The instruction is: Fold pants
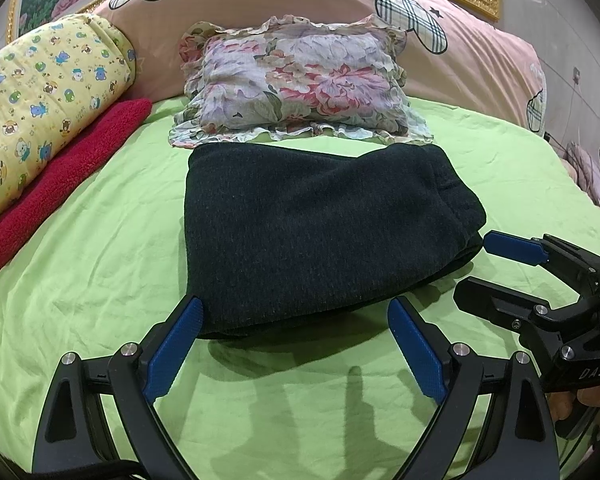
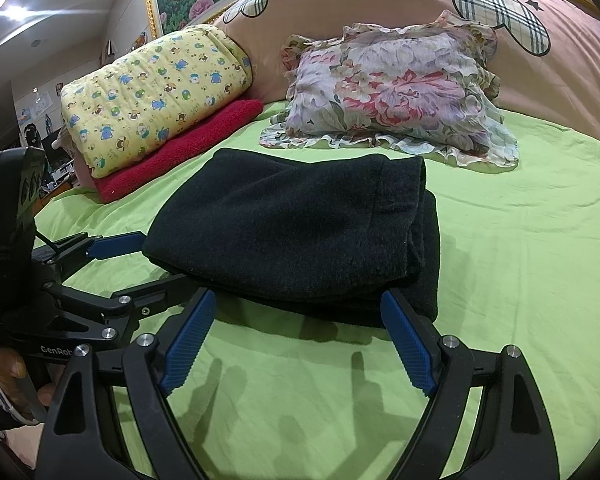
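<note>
The dark charcoal pants [image 1: 320, 236] lie folded into a thick rectangle on the green bedsheet [image 1: 100, 280]; they also show in the right wrist view [image 2: 300, 236]. My left gripper [image 1: 296, 320] is open, its blue pads at the near edge of the bundle, holding nothing. My right gripper [image 2: 300, 312] is open at the near edge too, empty. The right gripper also shows in the left wrist view [image 1: 484, 268], by the bundle's right corner. The left gripper shows in the right wrist view [image 2: 148, 260], by the bundle's left corner.
A floral pillow [image 1: 296, 88] lies just behind the pants. A yellow printed quilt roll [image 1: 40, 108] on a red folded towel [image 1: 64, 184] sits at the left. A pink duvet [image 1: 300, 0] is piled along the back. The bed edge falls away at the right.
</note>
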`<state>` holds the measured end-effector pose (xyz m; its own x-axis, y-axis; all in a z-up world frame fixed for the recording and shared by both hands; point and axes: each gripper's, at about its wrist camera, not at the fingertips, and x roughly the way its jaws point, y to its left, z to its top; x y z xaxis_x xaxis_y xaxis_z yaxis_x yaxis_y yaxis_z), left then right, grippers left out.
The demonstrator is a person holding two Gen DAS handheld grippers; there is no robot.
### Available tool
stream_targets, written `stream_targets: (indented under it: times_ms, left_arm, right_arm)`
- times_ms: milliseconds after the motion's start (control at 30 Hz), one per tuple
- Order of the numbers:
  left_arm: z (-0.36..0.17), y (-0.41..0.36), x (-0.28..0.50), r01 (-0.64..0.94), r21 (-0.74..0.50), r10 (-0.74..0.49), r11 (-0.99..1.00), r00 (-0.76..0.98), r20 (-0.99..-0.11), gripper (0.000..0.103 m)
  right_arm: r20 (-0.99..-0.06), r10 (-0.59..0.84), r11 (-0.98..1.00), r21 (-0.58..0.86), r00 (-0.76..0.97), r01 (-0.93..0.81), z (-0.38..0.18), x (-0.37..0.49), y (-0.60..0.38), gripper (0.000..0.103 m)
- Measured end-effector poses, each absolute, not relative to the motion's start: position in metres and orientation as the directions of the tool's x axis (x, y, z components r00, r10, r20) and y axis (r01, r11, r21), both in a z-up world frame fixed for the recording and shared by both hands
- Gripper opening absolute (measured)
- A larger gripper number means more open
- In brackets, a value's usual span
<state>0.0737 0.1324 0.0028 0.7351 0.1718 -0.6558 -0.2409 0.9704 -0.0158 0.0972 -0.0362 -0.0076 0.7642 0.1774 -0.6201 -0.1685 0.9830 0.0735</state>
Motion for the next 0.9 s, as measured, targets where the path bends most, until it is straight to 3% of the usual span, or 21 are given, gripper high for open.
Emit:
stream_targets:
  times_ms: [900]
  left_arm:
    - [0.010, 0.145, 0.082, -0.275, -0.056, 0.169, 0.960, 0.727, -0.665, 0.094]
  right_arm:
    - [-0.598, 0.174, 0.985, 0.087, 0.782, -0.152, 0.003, 0.101, -0.042, 0.085]
